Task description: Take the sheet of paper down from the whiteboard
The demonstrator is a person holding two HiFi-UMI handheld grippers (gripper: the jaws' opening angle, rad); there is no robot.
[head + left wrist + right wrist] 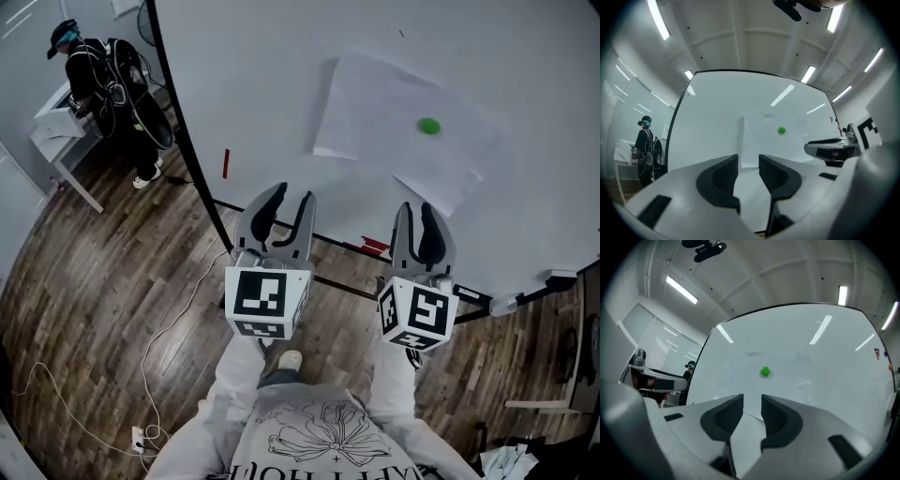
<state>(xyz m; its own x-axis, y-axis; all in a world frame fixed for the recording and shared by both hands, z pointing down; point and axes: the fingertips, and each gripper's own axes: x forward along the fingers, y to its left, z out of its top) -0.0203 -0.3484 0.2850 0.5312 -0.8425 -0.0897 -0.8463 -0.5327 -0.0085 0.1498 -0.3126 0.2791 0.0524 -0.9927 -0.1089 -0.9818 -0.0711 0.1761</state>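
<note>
A white sheet of paper (pixel 398 131) hangs slightly askew on the whiteboard (pixel 262 66), pinned by a round green magnet (pixel 428 126). Both grippers are held short of the board, below the sheet. My left gripper (pixel 289 202) is open with nothing between its jaws; in the left gripper view (pixel 748 159) the sheet (pixel 764 136) and magnet (pixel 781 130) lie ahead, apart from the jaws. My right gripper (pixel 417 214) is also open and empty. In the right gripper view (pixel 752 399) the magnet (pixel 765 371) sits just above the gap, and the sheet's lower corner (pixel 752 420) shows behind it.
A person (pixel 103 80) stands at a white table (pixel 56 127) at the far left. A red marker stroke (pixel 225 163) is on the board; red items (pixel 375 247) lie on its tray. A cable (pixel 173 323) trails over the wooden floor to a socket strip (pixel 139 438).
</note>
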